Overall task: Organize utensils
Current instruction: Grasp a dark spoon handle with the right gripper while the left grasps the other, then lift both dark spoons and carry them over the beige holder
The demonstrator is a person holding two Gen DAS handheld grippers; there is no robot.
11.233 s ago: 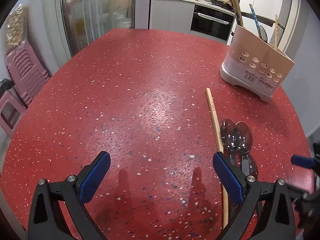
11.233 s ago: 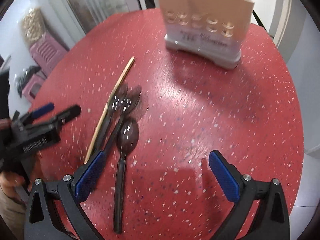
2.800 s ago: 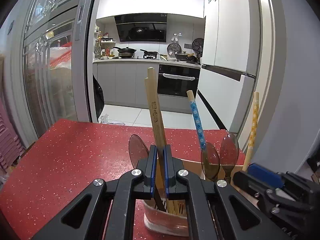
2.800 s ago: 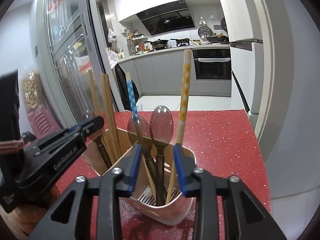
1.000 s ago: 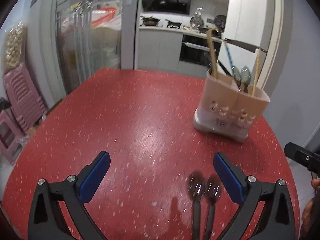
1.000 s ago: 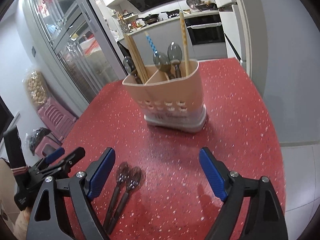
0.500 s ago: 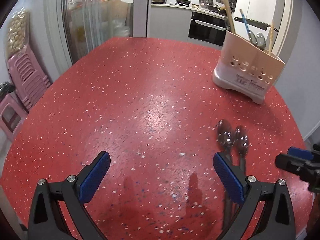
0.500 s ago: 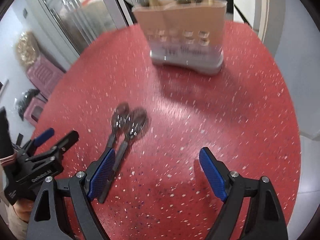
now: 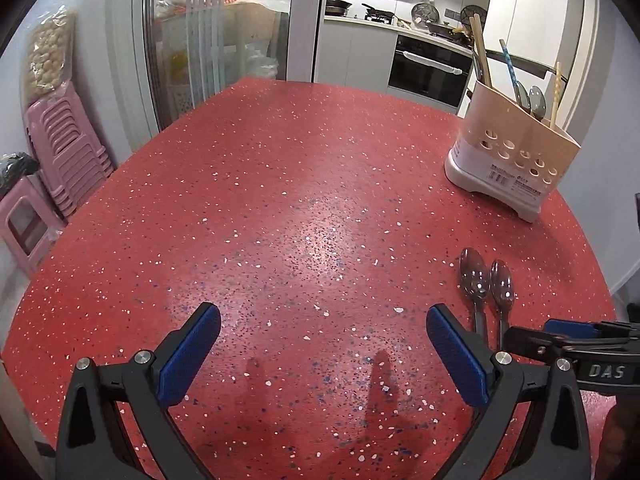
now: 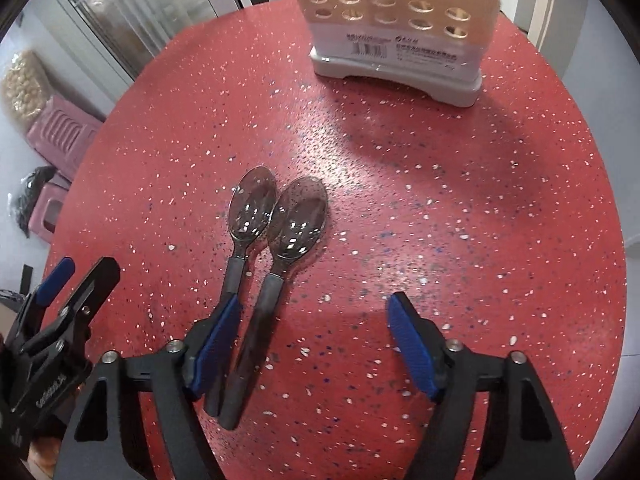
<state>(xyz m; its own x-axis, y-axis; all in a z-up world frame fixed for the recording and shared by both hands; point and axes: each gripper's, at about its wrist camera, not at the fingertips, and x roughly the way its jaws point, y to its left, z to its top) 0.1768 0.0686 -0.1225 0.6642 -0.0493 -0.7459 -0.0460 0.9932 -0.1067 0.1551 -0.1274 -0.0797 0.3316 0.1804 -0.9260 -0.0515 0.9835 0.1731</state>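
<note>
Two dark metal spoons lie side by side on the red speckled table: the left spoon (image 10: pixel 250 210) and the right spoon (image 10: pixel 298 220), bowls toward the holder. They also show in the left wrist view (image 9: pixel 486 284). My right gripper (image 10: pixel 316 344) is open low over their handles, its left finger (image 10: pixel 218 340) beside them. My left gripper (image 9: pixel 320 348) is open and empty to the left of the spoons. The beige utensil holder (image 9: pixel 512 156) stands at the far right with chopsticks and spoons in it; it also shows in the right wrist view (image 10: pixel 396 20).
The round table's edge (image 9: pixel 596 264) curves close behind the spoons and holder. Pink stools (image 9: pixel 60 152) stand stacked on the floor at left. Glass cabinet doors (image 9: pixel 208 32) and a kitchen lie beyond the table.
The right gripper has dropped lower and closer over the two spoons' handles. The left gripper has tilted up slightly and stays open and empty.
</note>
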